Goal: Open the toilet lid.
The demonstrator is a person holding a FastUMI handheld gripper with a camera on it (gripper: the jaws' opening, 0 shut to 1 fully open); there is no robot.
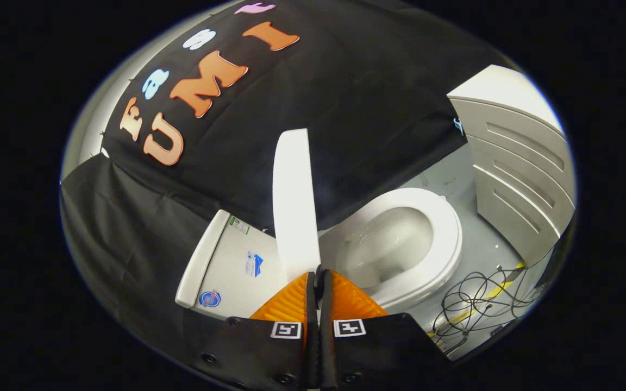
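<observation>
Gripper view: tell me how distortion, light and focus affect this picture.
Gripper view: fisheye bends the cabinet and tilts the scene; even light, mild sheen inside the toilet bowl, no harsh glare; the raised toilet lid is sharp, its edge just ahead of the gripper, whose fingers are closed together.

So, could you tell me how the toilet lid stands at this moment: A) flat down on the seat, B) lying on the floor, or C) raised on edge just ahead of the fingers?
C: the lid stands raised between tank and seat, bowl uncovered, its edge at the tips of the closed gripper.
</observation>
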